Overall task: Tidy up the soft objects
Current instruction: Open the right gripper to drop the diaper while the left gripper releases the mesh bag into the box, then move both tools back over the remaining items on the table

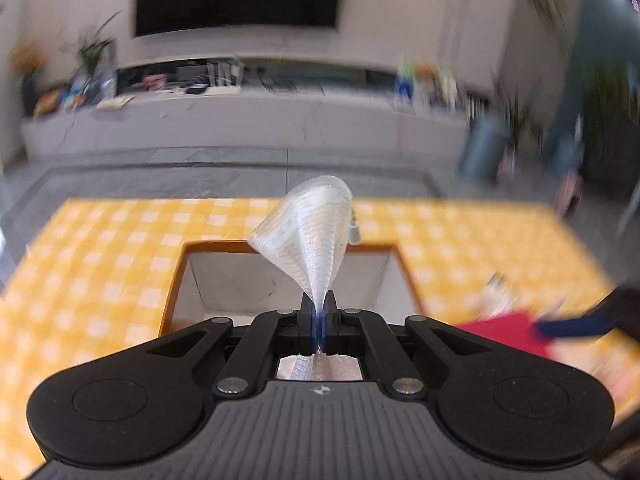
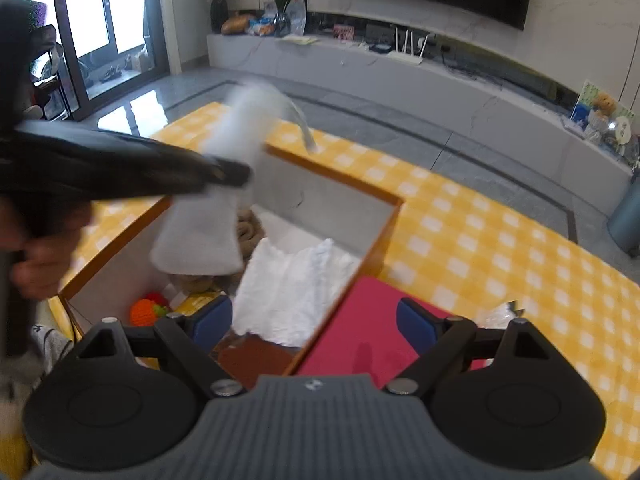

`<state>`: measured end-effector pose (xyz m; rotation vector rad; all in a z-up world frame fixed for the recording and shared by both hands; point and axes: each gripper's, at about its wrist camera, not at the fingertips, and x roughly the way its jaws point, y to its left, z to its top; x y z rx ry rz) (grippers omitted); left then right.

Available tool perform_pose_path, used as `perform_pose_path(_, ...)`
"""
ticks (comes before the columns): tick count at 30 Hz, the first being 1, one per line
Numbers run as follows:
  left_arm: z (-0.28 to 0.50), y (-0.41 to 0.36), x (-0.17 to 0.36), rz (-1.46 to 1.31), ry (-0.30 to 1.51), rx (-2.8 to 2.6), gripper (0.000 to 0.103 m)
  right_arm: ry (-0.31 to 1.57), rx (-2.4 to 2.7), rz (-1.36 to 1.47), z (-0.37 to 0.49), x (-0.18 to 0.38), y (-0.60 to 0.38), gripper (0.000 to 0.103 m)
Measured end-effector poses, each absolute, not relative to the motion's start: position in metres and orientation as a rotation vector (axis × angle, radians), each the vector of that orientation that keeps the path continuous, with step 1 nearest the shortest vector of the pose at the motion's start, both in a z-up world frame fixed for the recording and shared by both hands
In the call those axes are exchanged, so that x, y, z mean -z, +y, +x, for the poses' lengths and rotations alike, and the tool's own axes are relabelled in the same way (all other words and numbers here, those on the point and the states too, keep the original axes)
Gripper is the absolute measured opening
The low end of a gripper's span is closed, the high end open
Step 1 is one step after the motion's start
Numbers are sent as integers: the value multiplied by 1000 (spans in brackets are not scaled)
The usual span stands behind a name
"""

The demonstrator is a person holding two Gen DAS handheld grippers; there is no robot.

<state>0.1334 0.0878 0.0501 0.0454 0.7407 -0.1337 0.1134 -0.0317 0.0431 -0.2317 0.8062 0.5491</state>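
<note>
My left gripper (image 1: pixel 319 308) is shut on a white mesh cloth (image 1: pixel 310 232) and holds it over the open orange-rimmed box (image 1: pixel 280 246). In the right wrist view the left gripper (image 2: pixel 230 174) comes in from the left with the white cloth (image 2: pixel 212 216) hanging above the box (image 2: pixel 336 176). Inside the box lie a white quilted cloth (image 2: pixel 292 284), a brown knitted item (image 2: pixel 248 228) and an orange crocheted toy (image 2: pixel 144 312). My right gripper (image 2: pixel 314 326) is open and empty over the box's near corner and a red cloth (image 2: pixel 360 340).
The box stands on a table with a yellow checked cloth (image 2: pixel 480 248). A crumpled clear wrapper (image 2: pixel 502 314) lies right of the red cloth. A grey TV bench (image 2: pixel 400 72) and a grey bin (image 2: pixel 628 216) stand beyond the table.
</note>
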Motion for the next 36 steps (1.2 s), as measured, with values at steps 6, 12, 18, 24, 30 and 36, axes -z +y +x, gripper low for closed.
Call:
perform_pose_path(6,189,46,-5,481,844,168,2,778,-541,-177,114,-36,-61,88)
perform_pose_path(12,209,55,31,748,854,318,2,803,-536,-123,120,-23,-79,88)
perform_pose_path(18,200,45,46,929,786,495,3,808,-529,-106,129,-17,-81,88)
perform_pose_path(24,202,33,62,1018,778,517,17,824,-526,-95,129,-14,-82,87)
perform_pose_path(30,198,37,55,985,734,497,71,840,-509,-83,130,-12,-84,86)
perform_pose_path(36,182,38,47,992,628,463,91,843,-507,-78,130,-12,-83,86)
